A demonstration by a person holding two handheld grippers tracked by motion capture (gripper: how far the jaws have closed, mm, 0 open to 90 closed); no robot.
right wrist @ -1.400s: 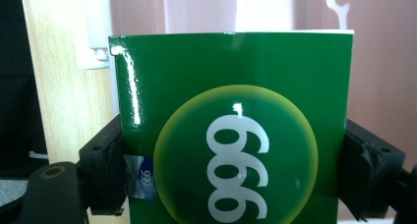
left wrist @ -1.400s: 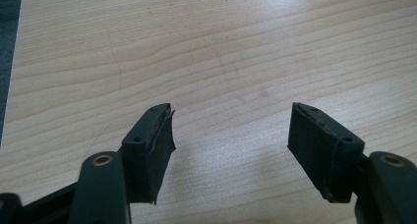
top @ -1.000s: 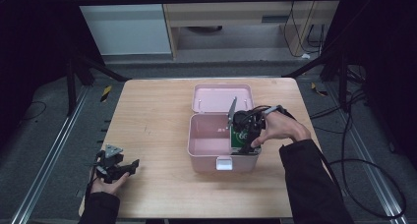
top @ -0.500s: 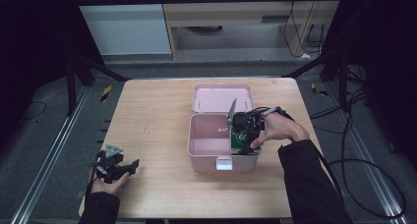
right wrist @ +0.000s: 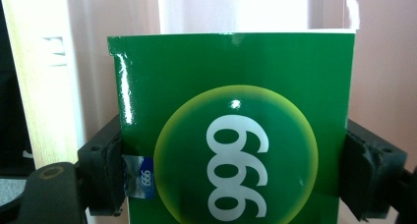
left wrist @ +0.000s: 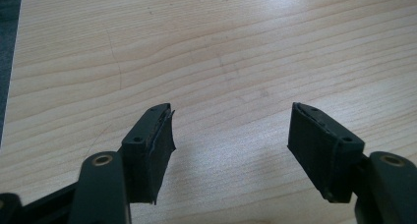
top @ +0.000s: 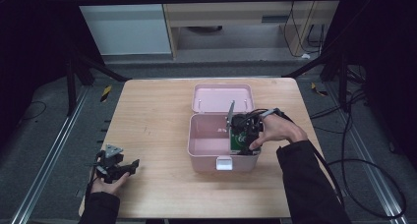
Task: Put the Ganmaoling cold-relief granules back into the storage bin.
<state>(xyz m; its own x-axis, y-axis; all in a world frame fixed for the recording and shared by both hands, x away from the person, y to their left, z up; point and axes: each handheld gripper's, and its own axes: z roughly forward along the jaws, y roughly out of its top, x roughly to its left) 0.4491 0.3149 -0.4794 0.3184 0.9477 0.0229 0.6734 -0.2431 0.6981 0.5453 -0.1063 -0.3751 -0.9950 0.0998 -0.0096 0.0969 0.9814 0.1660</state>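
A glossy green carton (right wrist: 236,130), clamped by the right gripper (top: 244,131), sat inside the open pink plastic box (top: 206,150) at centre frame, while the left gripper (top: 117,166) gaped empty.

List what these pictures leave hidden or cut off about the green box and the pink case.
1. Green box: the right gripper view's lower edge cuts off its bottom.
2. Pink case: in the high view, the right gripper and hand cover its right end.
3. High view: the box's print is too small to read.
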